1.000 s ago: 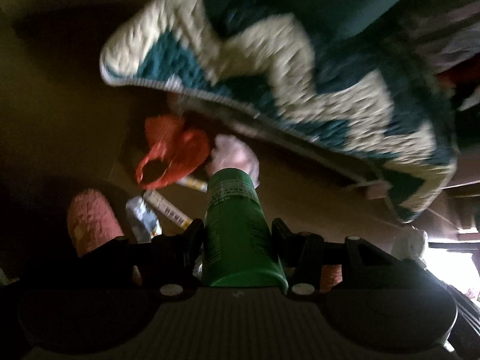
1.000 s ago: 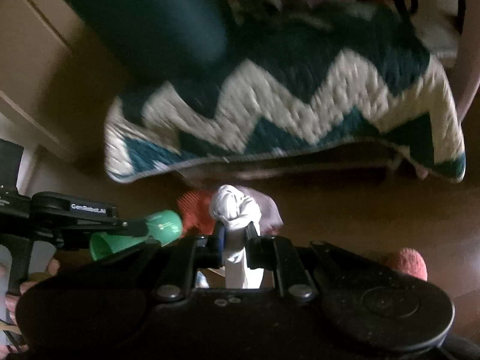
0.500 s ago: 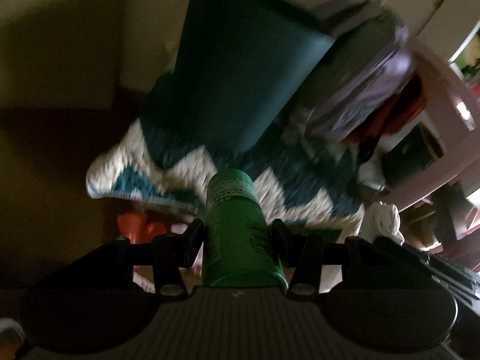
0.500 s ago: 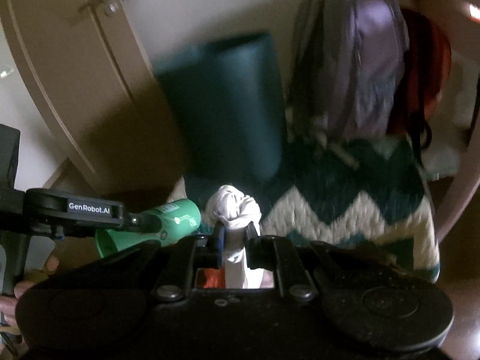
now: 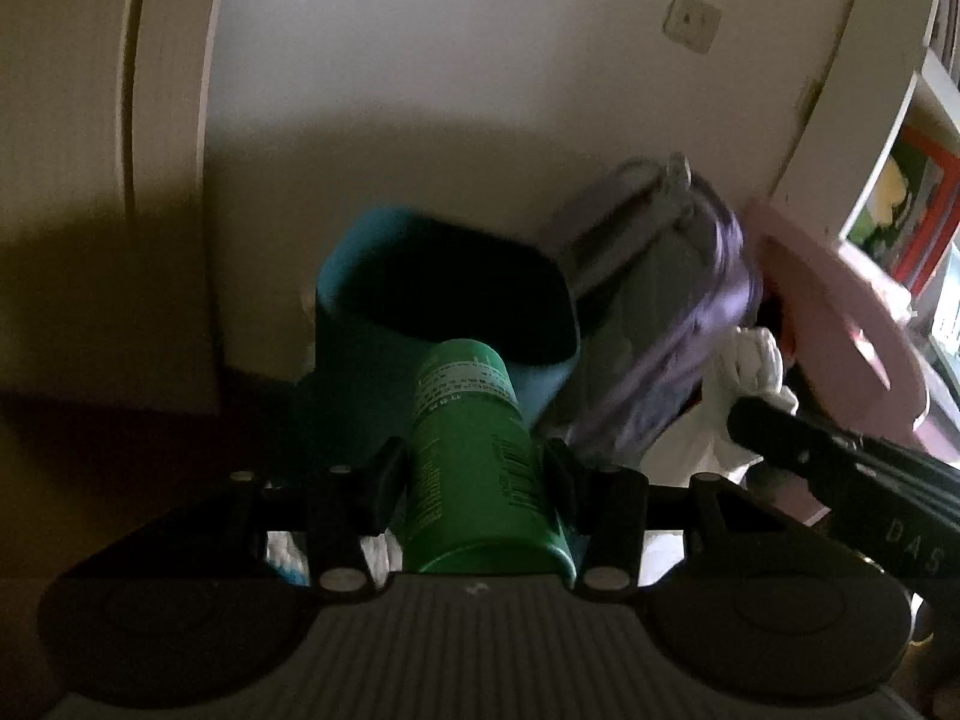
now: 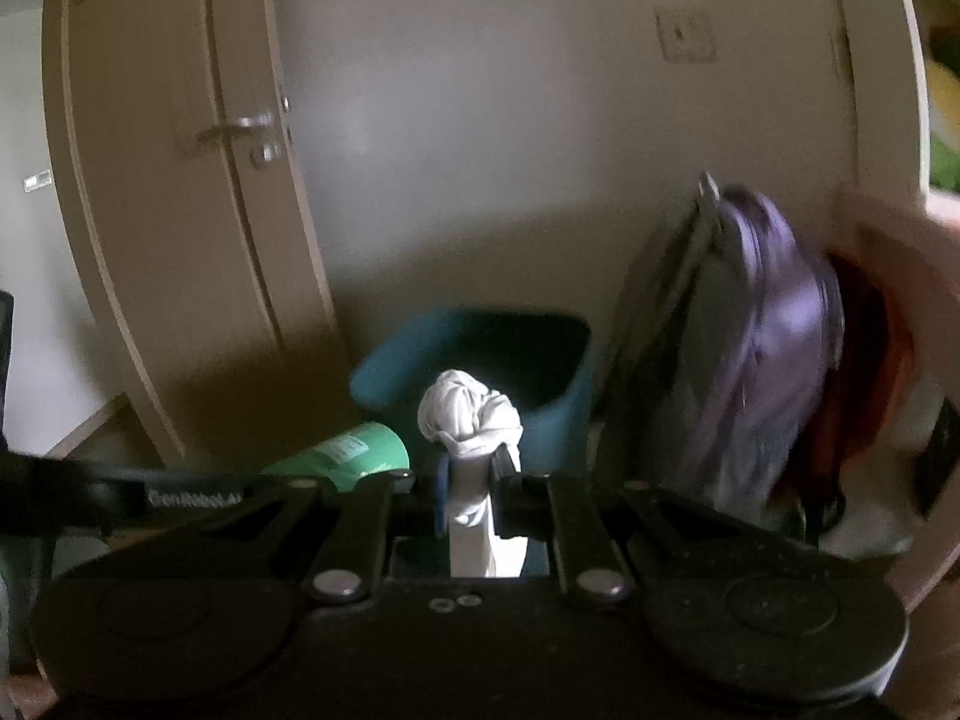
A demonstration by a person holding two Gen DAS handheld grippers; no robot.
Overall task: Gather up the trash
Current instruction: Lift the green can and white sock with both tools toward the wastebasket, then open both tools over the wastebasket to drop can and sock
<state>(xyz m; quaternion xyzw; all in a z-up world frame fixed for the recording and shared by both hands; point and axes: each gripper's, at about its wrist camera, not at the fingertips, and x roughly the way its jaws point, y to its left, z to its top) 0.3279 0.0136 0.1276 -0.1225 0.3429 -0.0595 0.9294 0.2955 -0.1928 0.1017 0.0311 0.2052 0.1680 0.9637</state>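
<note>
My left gripper (image 5: 474, 468) is shut on a green can (image 5: 474, 450), which points at the open mouth of a teal bin (image 5: 360, 276) just ahead. My right gripper (image 6: 474, 480) is shut on a crumpled white tissue wad (image 6: 468, 414), held in front of the same teal bin (image 6: 384, 378). The green can (image 6: 354, 456) and left gripper arm show at the left of the right wrist view. The white tissue (image 5: 750, 372) and right gripper arm show at the right of the left wrist view.
A purple backpack (image 6: 762, 360) leans against the wall right of the bin, with a red item (image 6: 864, 372) behind it. A cream door with a handle (image 6: 240, 126) stands left. A pink chair edge (image 5: 840, 324) is at the right.
Both grippers have tilted up from the floor and the zigzag blanket toward the wall. The bin's open mouth now faces them, closer. Both holds are unchanged.
</note>
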